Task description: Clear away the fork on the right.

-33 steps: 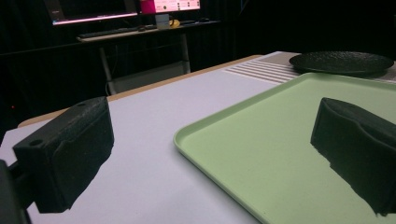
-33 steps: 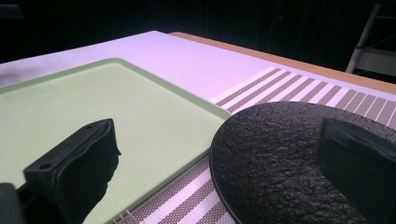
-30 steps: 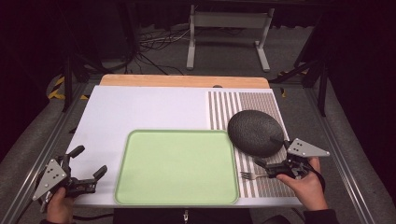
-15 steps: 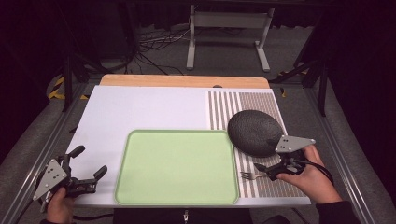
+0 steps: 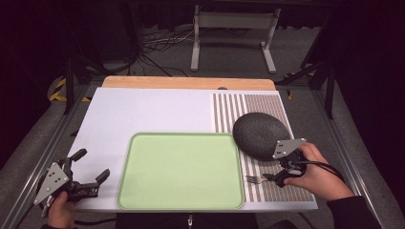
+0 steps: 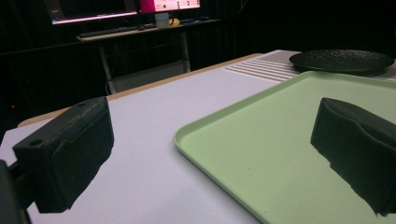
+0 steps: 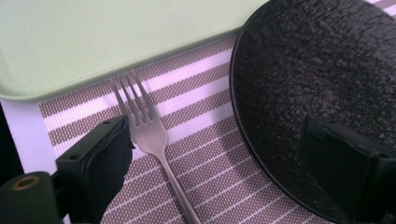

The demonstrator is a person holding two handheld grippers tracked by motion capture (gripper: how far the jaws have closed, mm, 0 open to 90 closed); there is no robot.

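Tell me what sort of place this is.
Probably a lab bench staged as a dining setting: a tray, plate and fork sit on a table framed by metal rails, with cables on the floor and monitors behind.

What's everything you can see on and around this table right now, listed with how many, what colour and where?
fork: one, silver, on the striped placemat, tines toward the tray, between the right gripper's jaws, not clamped
plate: one, dark speckled, on the placemat right of the tray
tray: one, pale green, front centre of the table
striped placemat: one, brown and white, right side of the table
table: one, white top with wooden far edge
metal stand: one, grey, on the floor beyond the table
left gripper: one, black, open, front left corner
right gripper: one, black, open, jaws just closing slightly, over the fork
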